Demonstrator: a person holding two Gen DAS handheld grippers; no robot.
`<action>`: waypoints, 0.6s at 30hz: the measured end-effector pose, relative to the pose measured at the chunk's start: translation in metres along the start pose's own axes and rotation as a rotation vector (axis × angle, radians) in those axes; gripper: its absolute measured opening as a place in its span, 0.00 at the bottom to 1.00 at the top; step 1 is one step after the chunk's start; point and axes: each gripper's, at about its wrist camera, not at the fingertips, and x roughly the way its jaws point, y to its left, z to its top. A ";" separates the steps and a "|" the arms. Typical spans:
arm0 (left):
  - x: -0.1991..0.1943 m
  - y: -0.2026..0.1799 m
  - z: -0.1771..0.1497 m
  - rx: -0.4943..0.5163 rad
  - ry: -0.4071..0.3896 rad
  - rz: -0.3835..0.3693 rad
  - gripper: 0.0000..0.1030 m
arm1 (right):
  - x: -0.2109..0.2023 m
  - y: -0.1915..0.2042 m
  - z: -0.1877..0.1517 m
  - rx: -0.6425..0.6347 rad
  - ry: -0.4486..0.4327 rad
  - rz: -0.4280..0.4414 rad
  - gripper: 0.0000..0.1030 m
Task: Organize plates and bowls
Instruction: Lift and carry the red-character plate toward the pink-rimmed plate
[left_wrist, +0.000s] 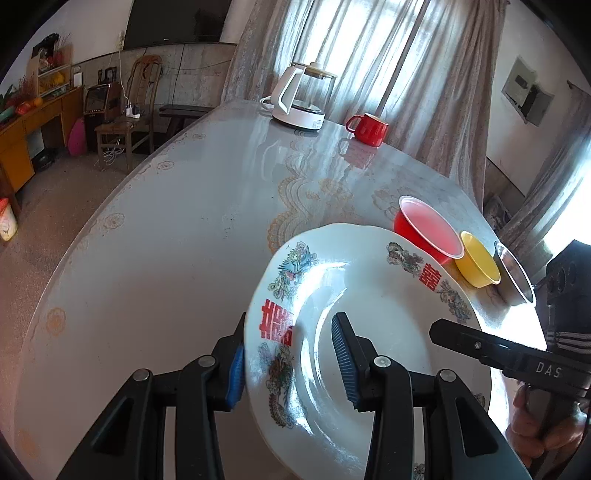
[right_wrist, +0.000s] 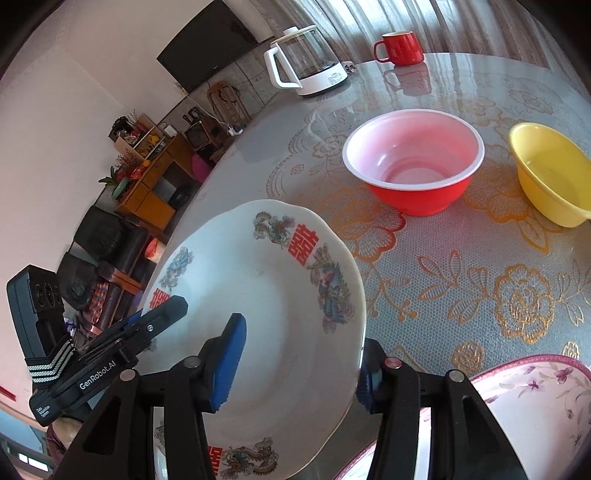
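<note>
Plate (right_wrist: 258, 295), white with red characters and dragon prints, held tilted above the table's (left_wrist: 166, 240) near edge, a second like plate seen just under it at the bottom of the right view. Left tool (left_wrist: 291, 354) grasps the plate's left rim, one pad under the rim and one on the inner face. Right tool (right_wrist: 295, 362) grasps the opposite rim the same way, one pad inside the well and one behind the edge. Judged step: a two-handed carry of the plate, either lifting it off its mate or setting it down onto a stack; cannot tell which. Next move calls for both hands travelling together and keeping the tilt from growing, since each grip is only on a thin glazed rim and could slip. Floral plate (right_wrist: 535, 406) lies just right of the held one at the near edge. Beyond, toward the middle: red bowl (right_wrist: 413, 170), yellow bowl (right_wrist: 546, 177), then a steel bowl (left_wrist: 515, 275), set in a row, close together. Kettle (left_wrist: 299, 96) and red mug (left_wrist: 369, 129) stand at the far edge, well apart. Left half of the table is bare, the best open room for setting down; the table's left edge drops to floor, so keep inboard.
</note>
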 end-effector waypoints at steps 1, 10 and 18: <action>-0.002 -0.002 -0.001 0.004 -0.002 0.003 0.41 | -0.002 -0.002 -0.003 0.001 -0.003 -0.003 0.52; -0.019 -0.019 -0.008 0.020 -0.023 -0.017 0.41 | -0.030 -0.005 -0.013 0.008 -0.054 0.008 0.52; -0.040 -0.057 -0.021 0.080 -0.046 -0.077 0.41 | -0.064 -0.021 -0.036 0.038 -0.098 0.008 0.52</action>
